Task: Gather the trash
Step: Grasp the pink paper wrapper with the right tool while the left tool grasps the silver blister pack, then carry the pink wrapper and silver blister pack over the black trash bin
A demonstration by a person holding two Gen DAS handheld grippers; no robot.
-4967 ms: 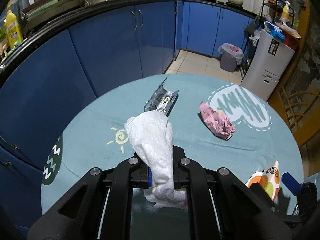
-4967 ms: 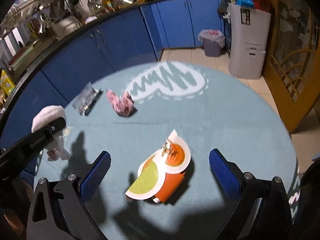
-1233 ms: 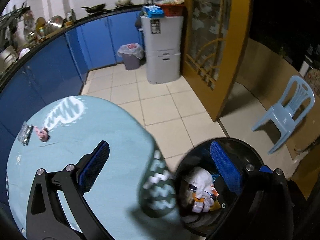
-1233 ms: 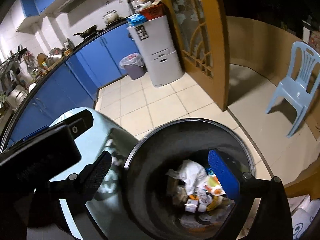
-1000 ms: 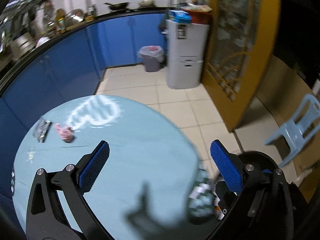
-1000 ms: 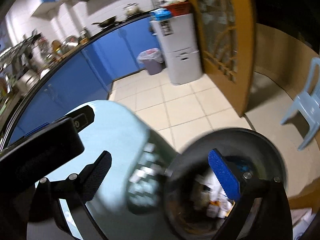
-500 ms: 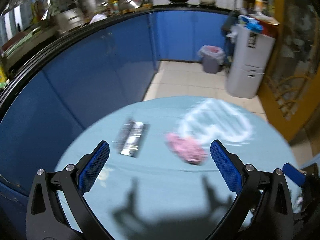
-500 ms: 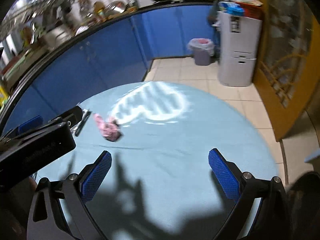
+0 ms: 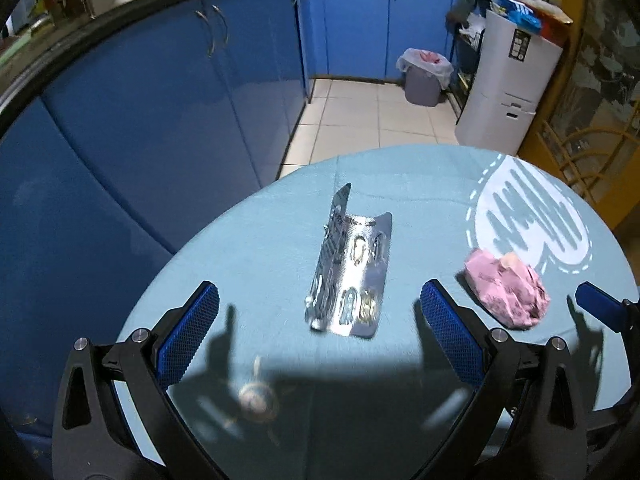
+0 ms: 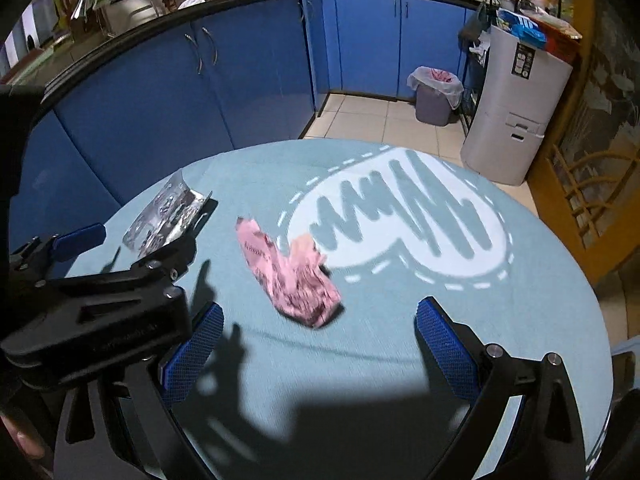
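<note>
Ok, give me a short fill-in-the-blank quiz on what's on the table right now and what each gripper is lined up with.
1. The left gripper has its jaws open and lined up on the silver ____.
2. The crumpled wrapper in front of the right gripper is ____ in colour.
3. Both pieces of trash lie on a round ____ tablecloth.
4. The right gripper's jaws are ____ and hold nothing.

Missing words: blister pack; pink; light blue; open

No text can be read with certainty. The pink wrapper (image 10: pixel 289 272), at centre of the right wrist view, carries dark print too blurred to make out, and the label on the white cabinet (image 10: pixel 516 120) at upper right is too small.
</note>
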